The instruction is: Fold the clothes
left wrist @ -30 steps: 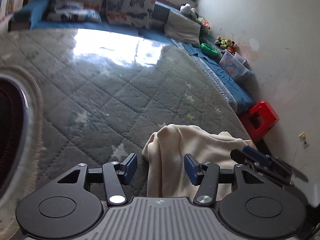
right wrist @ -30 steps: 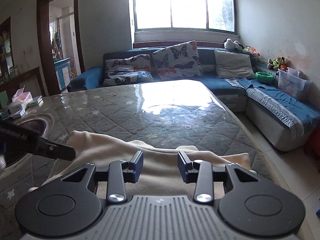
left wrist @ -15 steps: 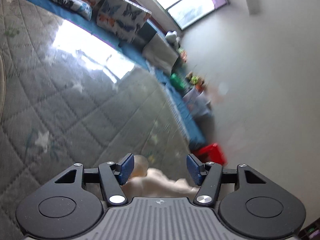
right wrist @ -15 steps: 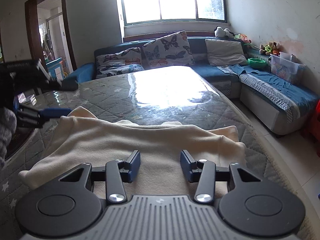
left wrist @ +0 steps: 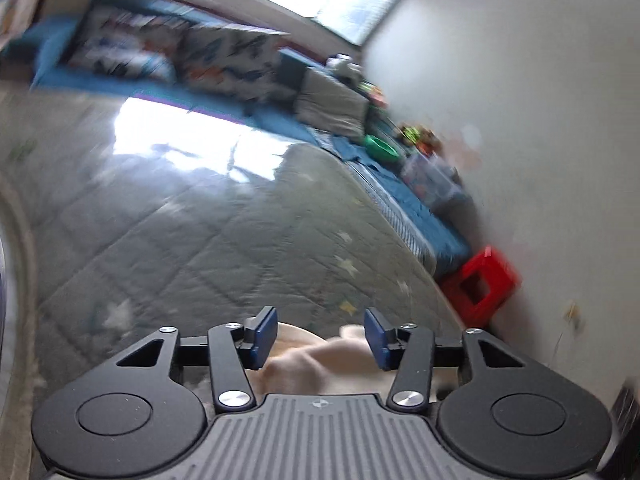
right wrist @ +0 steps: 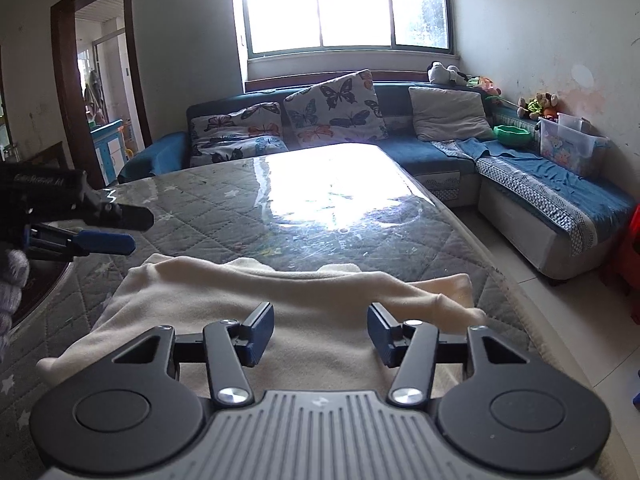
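A cream garment (right wrist: 280, 304) lies spread across the near end of the desk (right wrist: 224, 208), which is covered by a grey quilted cloth with pale stars under a glossy clear sheet. The garment's far edge is rumpled into a ridge, with a sleeve end trailing toward the desk's right edge.

The right gripper (right wrist: 320, 330) hovers over the near part of the garment with its jaws spread; they have just been opening, and the blue pads press on nothing, the cloth lying below them rather than between them.

The left gripper (right wrist: 106, 228) shows in the right wrist view at the far left, above the desk and just beyond the garment's left corner, clear of the cloth. Its own view is blurred; there the left gripper (left wrist: 320, 336) has its jaws parted, having just been closing somewhat, with a fold of cream fabric visible below the gap and no pad touching it.

Beyond the desk stands a blue sofa (right wrist: 432, 152) with butterfly cushions (right wrist: 332, 110) under a bright window (right wrist: 344, 4). A red stool (left wrist: 478, 282) sits by the right wall.
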The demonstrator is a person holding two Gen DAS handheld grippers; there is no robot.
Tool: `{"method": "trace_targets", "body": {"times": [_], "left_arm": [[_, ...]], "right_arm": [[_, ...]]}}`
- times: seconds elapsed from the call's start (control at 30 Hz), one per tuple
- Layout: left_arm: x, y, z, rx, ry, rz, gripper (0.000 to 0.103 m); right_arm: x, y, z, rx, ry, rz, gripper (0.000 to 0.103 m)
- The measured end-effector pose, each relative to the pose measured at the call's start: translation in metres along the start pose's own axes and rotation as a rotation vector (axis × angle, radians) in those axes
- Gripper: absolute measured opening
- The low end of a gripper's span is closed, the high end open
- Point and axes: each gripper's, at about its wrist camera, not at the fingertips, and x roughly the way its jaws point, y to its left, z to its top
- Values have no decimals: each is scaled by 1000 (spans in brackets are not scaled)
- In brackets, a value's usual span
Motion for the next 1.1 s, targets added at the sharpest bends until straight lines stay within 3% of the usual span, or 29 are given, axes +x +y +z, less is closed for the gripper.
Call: {"method": "trace_targets", "body": {"times": [0.1, 0.23, 0.5, 0.67, 0.73, 0.9, 1.1], "left_arm": [[23, -26, -8, 133, 39, 80, 36], [47, -40, -20, 225, 65, 160, 34], [23, -32, -24, 208, 42, 163, 35], [-5, -39, -40, 239, 12, 181, 51], [-15, -42, -48, 250, 4, 190, 57], [-36, -53, -72, 287, -17, 219, 70], [-38, -56, -98, 330, -4, 292, 70]], "right_arm": [[9, -2, 6, 8, 2, -10, 56], [23, -3, 9, 9, 32, -29, 57], [20, 1, 9, -24, 30, -39, 67], [-7, 8, -2, -11, -6, -46, 77], [-19, 11, -8, -1, -15, -43, 86], [-50, 13, -29, 22, -39, -47, 91], [-59, 15, -50, -27, -22, -114, 94]]}}
